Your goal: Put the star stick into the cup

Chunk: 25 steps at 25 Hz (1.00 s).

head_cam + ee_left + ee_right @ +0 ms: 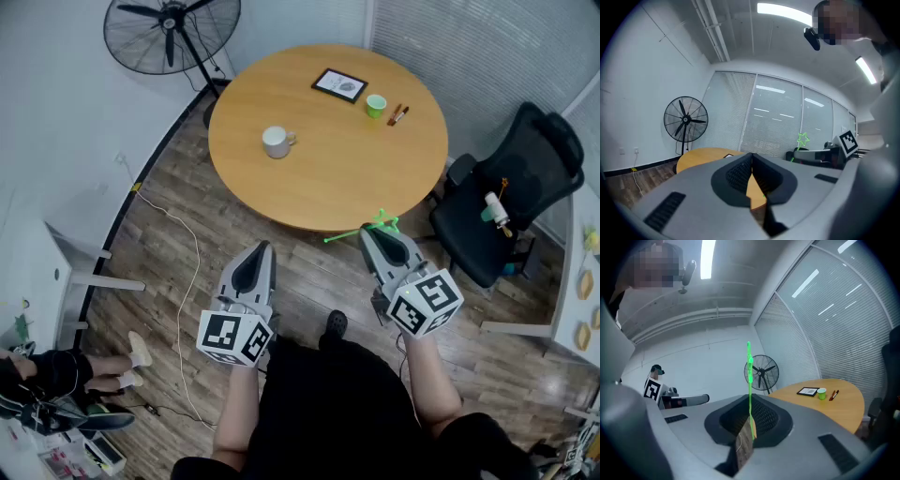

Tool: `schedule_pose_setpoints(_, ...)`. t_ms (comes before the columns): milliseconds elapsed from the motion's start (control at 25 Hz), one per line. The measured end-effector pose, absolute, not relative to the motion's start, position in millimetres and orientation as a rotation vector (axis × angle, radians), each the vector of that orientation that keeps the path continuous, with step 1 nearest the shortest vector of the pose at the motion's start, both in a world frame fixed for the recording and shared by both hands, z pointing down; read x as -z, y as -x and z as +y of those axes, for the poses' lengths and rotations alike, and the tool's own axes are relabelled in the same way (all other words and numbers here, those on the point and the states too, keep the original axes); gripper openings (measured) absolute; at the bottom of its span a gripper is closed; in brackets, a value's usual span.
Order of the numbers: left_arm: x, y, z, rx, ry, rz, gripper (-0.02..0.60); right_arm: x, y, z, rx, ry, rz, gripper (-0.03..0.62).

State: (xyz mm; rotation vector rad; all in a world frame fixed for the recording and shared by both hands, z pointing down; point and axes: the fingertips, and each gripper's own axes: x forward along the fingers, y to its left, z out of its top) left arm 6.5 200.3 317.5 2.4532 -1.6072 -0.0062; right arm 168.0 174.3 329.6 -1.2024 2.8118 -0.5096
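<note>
The right gripper (371, 232) is clamped on the thin green star stick (349, 235), which crosses its jaw tips, bare end pointing toward the left gripper (264, 247), whose jaws are pressed together on nothing. Well ahead of both, on the round wooden table (319, 178), the green cup (376, 106) stands between a framed picture (340, 85) and two pens (397, 115), a white mug (277, 142) farther left. Each gripper's cube (427, 302) bears black-and-white square markers; the picture's print is too small to read.
</note>
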Motion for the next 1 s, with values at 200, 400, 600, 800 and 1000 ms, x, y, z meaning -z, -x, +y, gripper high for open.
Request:
schedule_pose_setpoints(200, -316, -7, 211, 0.0, -2.453, -1.613, -0.002, -327, -171, 185, 0.496, 1.202, 2.807, 0.023)
schedule_pose_setpoints(400, -320, -5, 218, -0.006, -2.432, -1.642, -0.002, -329, -173, 194, 0.492, 1.185, 2.826, 0.023)
schedule_pose_setpoints(600, -323, -10, 224, -0.02, -2.429, -1.658, 0.0, -327, -179, 200, 0.465, 1.171, 2.826, 0.023)
schedule_pose_setpoints(800, -318, -19, 227, -0.022, -2.457, -1.653, -0.001, -329, -177, 205, 0.454, 1.151, 2.85, 0.025)
schedule_pose_setpoints(1000, -322, -18, 230, -0.041, -2.446, -1.656, -0.002, -334, -178, 207, 0.485, 1.142, 2.847, 0.025)
